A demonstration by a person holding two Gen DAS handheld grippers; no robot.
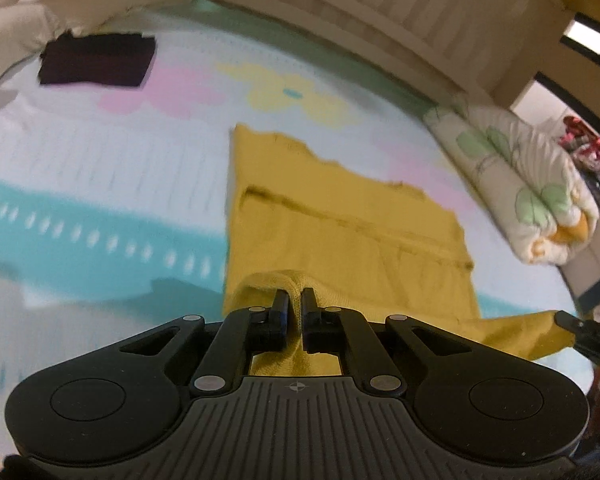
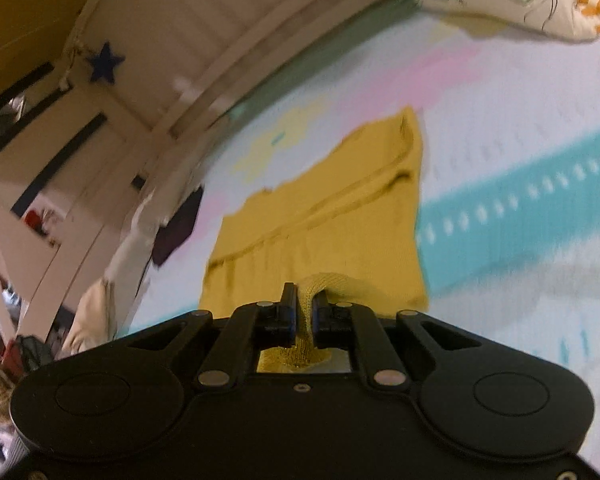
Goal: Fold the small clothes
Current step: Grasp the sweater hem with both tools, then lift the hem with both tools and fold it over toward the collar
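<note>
left gripper (image 1: 295,300): we have the jaws pinched tight on a bunched near edge of the yellow garment (image 1: 340,216); fabric runs up between the fingers (image 1: 278,306) and back under the tool body.
right gripper (image 2: 304,304): clamped too, on a thick ribbed fold of the same garment; we see knit squeezed between both pads, a little cloth showing behind them. In the left wrist view its tip sits at the far right, biting the other near corner.
near edge: lifted off the surface between our two grips, sagging slightly in the span from one tool to the other.
yellow garment, rest: lies flat on the bed sheet (image 1: 100,160), spread away from us; a seam or fold line crosses it partway up, far edge uneven. Both views are blurred, so we can't tell the garment type.
bed sheet: pale, with a teal band of white dashes beside the garment, pink and yellow flower prints beyond it.
dark folded cloth (image 1: 96,58): well apart, far left in the left wrist view, flat on the sheet near a cream pillow (image 1: 12,36).
floral quilt (image 1: 520,184): rolled up at the far right edge of the bed, clear of the garment.
headboard (image 1: 380,0): pale slatted panel behind everything.
blue star (image 2: 105,62): hangs on the panelling, seen from the right wrist.
</note>
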